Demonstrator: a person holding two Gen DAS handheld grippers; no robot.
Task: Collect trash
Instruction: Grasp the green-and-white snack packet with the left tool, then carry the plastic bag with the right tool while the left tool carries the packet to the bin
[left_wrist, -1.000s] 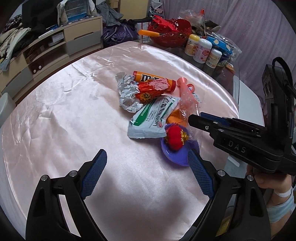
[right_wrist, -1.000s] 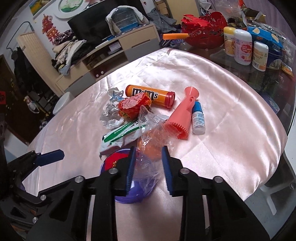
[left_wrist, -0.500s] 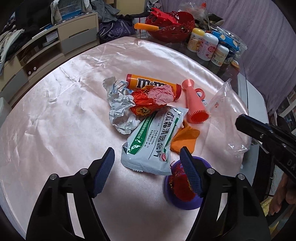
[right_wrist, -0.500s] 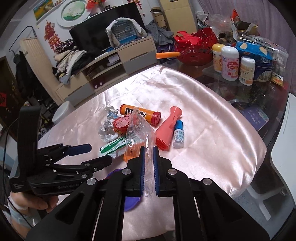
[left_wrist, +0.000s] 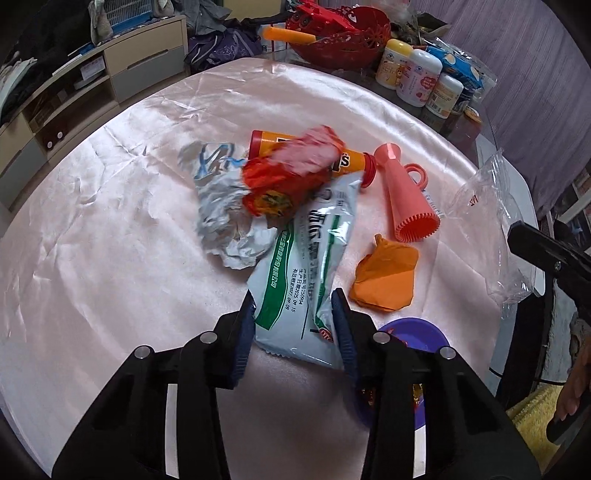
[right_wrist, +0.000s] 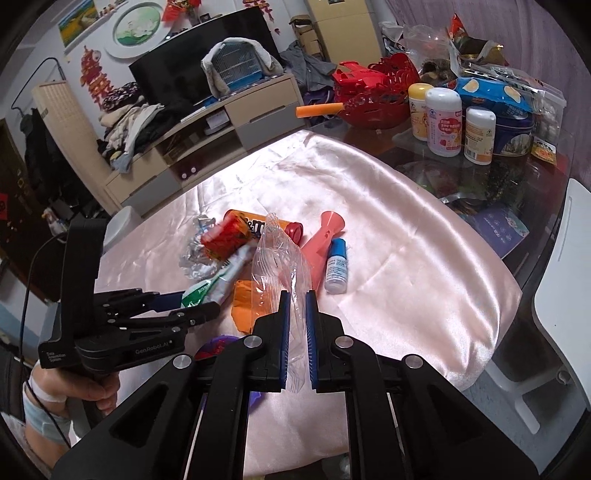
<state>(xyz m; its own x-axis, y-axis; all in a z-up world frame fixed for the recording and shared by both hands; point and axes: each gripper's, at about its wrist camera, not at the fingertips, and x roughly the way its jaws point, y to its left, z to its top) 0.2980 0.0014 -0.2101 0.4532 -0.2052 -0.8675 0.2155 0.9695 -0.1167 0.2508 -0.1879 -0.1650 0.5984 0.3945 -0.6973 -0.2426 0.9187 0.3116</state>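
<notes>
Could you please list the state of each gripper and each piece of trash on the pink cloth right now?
left gripper: jaws just closing around the white-green packet, pads at its edges
right gripper: shut on the clear bag
white-green packet: lying flat, near end between the left jaws
clear bag: lifted, crumpled
orange wrapper: crumpled, on the cloth
candy tube: lying on its side, capped

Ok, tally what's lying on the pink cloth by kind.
Wrappers and packets: 4 (silver foil, red wrapper, white-green packet, orange wrapper)
Tubes and bottles: 2 (M&M's tube, dropper bottle)
Other: 2 (pink cone, purple dish)
Total: 8
</notes>
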